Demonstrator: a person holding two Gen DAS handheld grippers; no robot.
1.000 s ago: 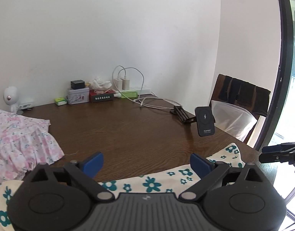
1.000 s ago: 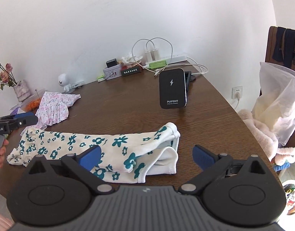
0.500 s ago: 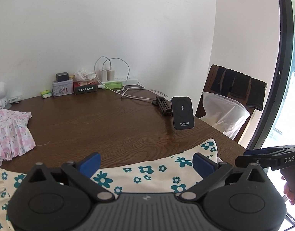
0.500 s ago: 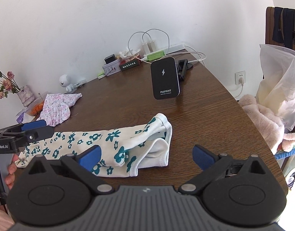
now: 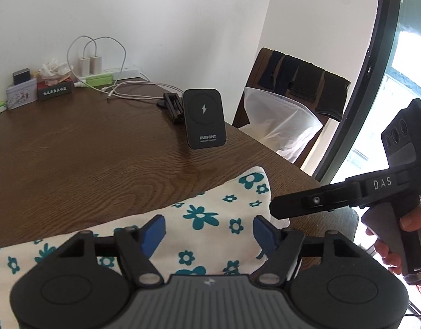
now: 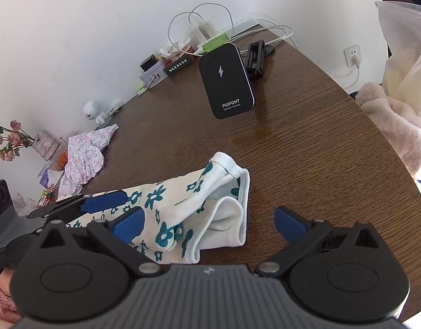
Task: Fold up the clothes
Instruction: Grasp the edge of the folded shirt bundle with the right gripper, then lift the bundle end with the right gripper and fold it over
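A: Where's the garment?
B: The flowered garment lies along the near edge of the worktop, its cuffed end toward the right corner.
A: And the jaws?
B: The left gripper is closing over the cloth, the cloth between the jaws but not yet pinched. The right gripper stands wide, empty, over the cuffed end.
A: How should the grab go?
B: I'd catch all the layers at the hem, both sides level, before lifting.
A: Counts?
B: One pink dress at the left edge, one flowered garment, one charger stand farther back, two grippers.
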